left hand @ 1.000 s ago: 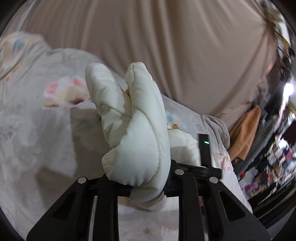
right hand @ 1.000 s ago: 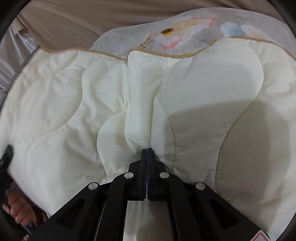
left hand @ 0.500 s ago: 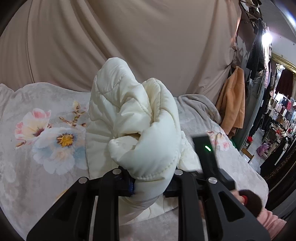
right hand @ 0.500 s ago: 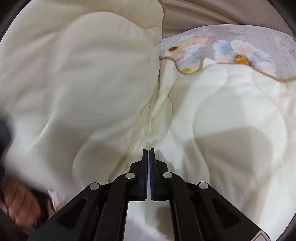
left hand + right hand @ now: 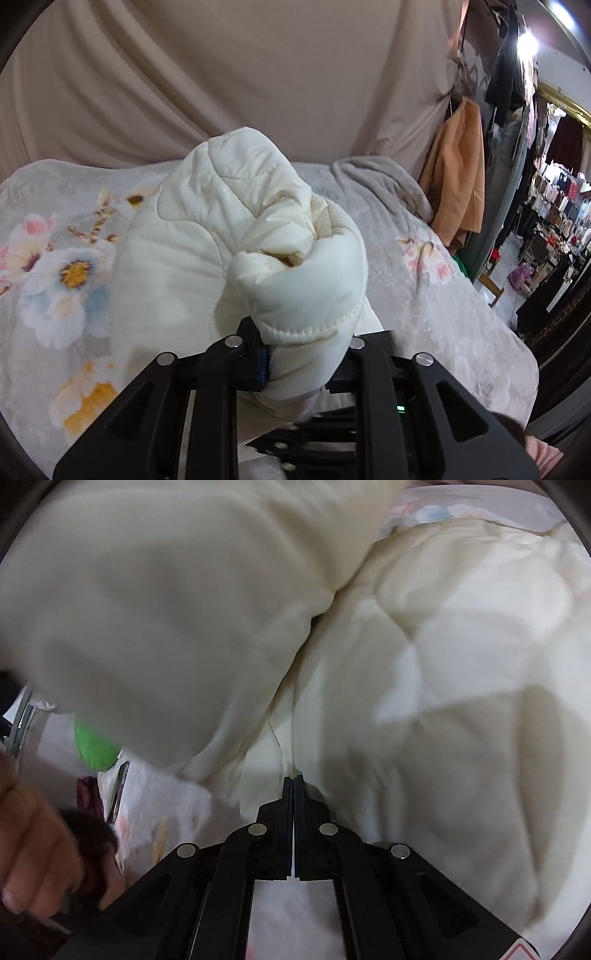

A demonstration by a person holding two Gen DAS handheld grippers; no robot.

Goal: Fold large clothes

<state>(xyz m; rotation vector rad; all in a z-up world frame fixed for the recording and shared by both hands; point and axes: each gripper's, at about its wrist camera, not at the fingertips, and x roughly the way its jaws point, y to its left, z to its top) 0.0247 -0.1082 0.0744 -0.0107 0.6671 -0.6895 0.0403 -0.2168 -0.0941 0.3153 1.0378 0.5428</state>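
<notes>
A cream quilted jacket (image 5: 229, 258) lies on a floral bed cover. My left gripper (image 5: 304, 354) is shut on a thick bunched fold of it, and the puffy edge bulges up between the fingers. In the right wrist view the jacket (image 5: 443, 664) fills most of the picture. A lifted flap (image 5: 166, 609) of it, blurred, hangs over the left half. My right gripper (image 5: 293, 779) is shut, pads together, its tips against the jacket at a seam. I see no fabric between its pads.
The floral bed cover (image 5: 55, 266) spreads left and right, with a grey blanket (image 5: 380, 181) at the back. A beige curtain (image 5: 258, 74) hangs behind, an orange coat (image 5: 458, 166) at the right. A person's hand (image 5: 33, 834) and something green (image 5: 96, 749) show at lower left.
My left gripper has swung across the bed with the bunched fold and rolled. In the right wrist view the lifted flap has come over from the left and covers more of the jacket.
</notes>
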